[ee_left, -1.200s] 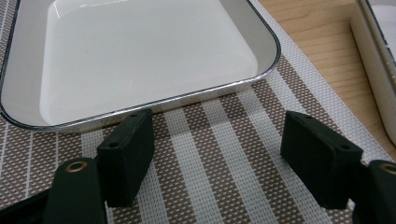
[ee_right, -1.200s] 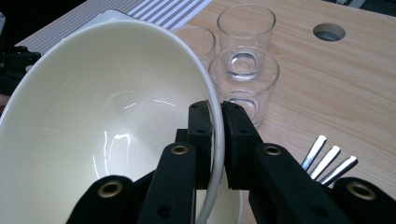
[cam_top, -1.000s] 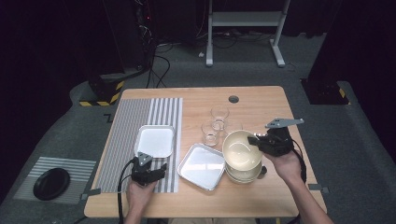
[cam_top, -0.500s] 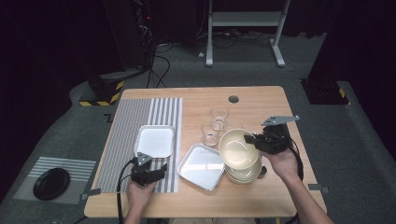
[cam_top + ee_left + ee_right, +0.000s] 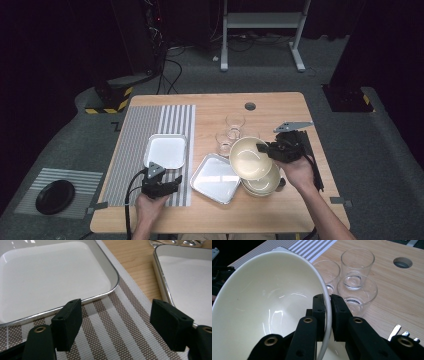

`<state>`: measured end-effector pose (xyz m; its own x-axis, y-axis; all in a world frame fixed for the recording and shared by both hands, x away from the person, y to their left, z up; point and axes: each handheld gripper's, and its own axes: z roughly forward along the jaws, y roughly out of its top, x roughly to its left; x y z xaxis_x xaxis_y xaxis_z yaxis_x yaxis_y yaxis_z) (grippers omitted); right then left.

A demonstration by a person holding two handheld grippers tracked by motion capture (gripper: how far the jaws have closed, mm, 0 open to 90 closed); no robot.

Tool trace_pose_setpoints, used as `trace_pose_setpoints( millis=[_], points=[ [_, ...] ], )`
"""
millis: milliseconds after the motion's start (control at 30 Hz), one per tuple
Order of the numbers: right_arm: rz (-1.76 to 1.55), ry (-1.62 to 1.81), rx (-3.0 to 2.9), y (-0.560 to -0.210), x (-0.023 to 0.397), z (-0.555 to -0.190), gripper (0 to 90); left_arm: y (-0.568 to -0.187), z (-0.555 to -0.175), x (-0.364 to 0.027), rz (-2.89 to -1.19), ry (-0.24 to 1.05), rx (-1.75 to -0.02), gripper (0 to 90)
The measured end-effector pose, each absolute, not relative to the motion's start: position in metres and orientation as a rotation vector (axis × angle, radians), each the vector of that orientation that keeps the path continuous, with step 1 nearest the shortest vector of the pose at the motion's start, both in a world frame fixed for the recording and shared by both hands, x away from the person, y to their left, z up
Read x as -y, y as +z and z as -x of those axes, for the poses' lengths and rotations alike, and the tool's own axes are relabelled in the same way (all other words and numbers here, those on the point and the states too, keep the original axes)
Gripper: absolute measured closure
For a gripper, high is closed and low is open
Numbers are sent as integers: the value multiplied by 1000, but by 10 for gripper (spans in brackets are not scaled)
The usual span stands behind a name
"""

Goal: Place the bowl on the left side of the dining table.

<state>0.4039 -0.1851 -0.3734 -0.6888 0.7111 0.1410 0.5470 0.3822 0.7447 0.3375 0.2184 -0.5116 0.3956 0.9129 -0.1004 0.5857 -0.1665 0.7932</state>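
The right gripper [image 5: 261,148] pinches the rim of a cream bowl [image 5: 250,158] between its jaws and holds it tilted just above a second cream bowl [image 5: 263,184], which sits on the wooden table [image 5: 280,107] just right of a silver tray [image 5: 216,177]. Three clear glasses [image 5: 354,281] stand just behind the lifted bowl. The left gripper [image 5: 161,184], jaws wide apart with nothing between them, rests over the striped mat [image 5: 150,120] just in front of a white tray [image 5: 167,151].
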Motion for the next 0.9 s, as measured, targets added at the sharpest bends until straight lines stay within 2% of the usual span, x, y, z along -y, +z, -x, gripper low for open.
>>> trace_pose_setpoints(
  millis=[900],
  points=[
    [-1133,1215,-2468,-376,173,-408,827,-474,-350,-192,-1900,477,-1173,278]
  ],
)
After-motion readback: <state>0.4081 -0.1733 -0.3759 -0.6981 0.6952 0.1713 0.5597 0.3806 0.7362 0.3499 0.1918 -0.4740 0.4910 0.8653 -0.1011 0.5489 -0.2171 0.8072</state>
